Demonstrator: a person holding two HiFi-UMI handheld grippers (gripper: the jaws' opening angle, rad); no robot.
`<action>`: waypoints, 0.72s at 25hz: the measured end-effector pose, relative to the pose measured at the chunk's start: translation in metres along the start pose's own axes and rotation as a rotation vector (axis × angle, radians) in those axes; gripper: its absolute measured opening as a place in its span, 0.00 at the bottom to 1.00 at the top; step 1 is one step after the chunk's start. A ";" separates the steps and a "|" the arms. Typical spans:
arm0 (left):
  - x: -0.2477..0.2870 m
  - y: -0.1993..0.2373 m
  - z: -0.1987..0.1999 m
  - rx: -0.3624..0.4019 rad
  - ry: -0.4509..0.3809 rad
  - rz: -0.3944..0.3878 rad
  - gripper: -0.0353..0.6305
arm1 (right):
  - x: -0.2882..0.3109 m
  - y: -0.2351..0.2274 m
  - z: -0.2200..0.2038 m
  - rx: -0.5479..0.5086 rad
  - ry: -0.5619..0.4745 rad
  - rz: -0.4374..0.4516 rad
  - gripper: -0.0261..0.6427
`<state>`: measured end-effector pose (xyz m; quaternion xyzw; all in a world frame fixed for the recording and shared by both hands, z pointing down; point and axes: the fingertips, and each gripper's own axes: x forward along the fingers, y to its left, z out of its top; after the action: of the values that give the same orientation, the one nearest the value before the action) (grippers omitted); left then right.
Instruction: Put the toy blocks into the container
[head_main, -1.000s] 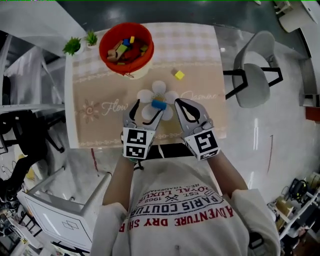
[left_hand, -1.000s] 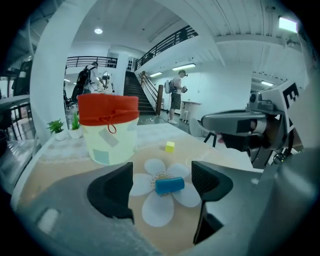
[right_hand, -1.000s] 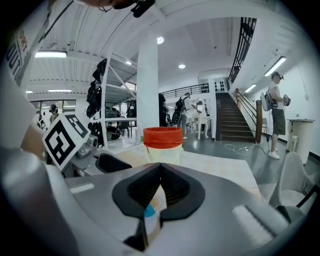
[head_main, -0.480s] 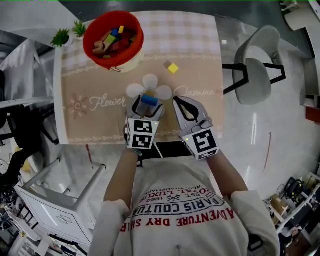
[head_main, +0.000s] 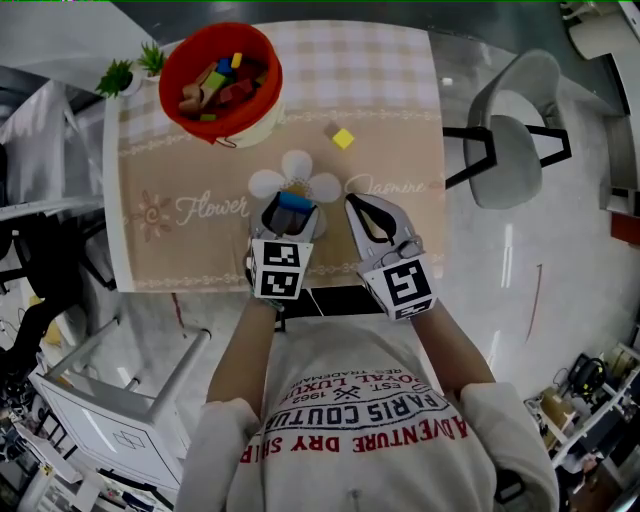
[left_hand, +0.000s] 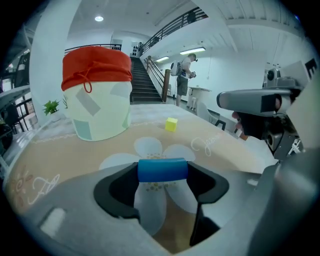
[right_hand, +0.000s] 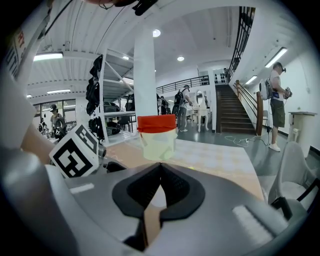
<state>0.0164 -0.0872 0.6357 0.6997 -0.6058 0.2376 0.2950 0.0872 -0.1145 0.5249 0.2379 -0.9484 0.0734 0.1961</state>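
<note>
A blue block (head_main: 293, 201) (left_hand: 162, 169) lies on the white flower print of the beige table mat (head_main: 200, 170). My left gripper (head_main: 290, 206) (left_hand: 162, 172) has just been closing and now has both jaw tips against the block's ends, shut on it low over the mat. A yellow block (head_main: 343, 138) (left_hand: 171, 124) lies farther back to the right. The red-rimmed container (head_main: 220, 75) (left_hand: 97, 92) (right_hand: 158, 136), holding several blocks, stands at the back left. My right gripper (head_main: 356, 207) (right_hand: 160, 166) hovers beside the left one, shut and empty.
Two small green plants (head_main: 130, 68) stand left of the container. A grey chair (head_main: 505, 140) is right of the table, a white cabinet (head_main: 120, 400) at the lower left. The table's near edge (head_main: 200, 283) runs just under both grippers.
The left gripper went forward and down until the blue block sat between its jaws, then the jaws narrowed onto it. The right gripper sank slightly.
</note>
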 end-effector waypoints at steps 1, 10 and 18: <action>-0.004 0.001 0.005 0.003 -0.011 -0.001 0.52 | 0.000 0.000 0.002 -0.002 -0.001 0.000 0.04; -0.053 0.015 0.069 0.061 -0.148 0.003 0.52 | 0.007 0.007 0.043 -0.038 -0.055 -0.002 0.04; -0.095 0.035 0.134 0.151 -0.267 0.014 0.52 | 0.020 0.017 0.091 -0.071 -0.123 -0.011 0.04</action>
<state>-0.0362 -0.1175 0.4792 0.7411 -0.6248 0.1893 0.1566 0.0326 -0.1291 0.4493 0.2402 -0.9593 0.0239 0.1462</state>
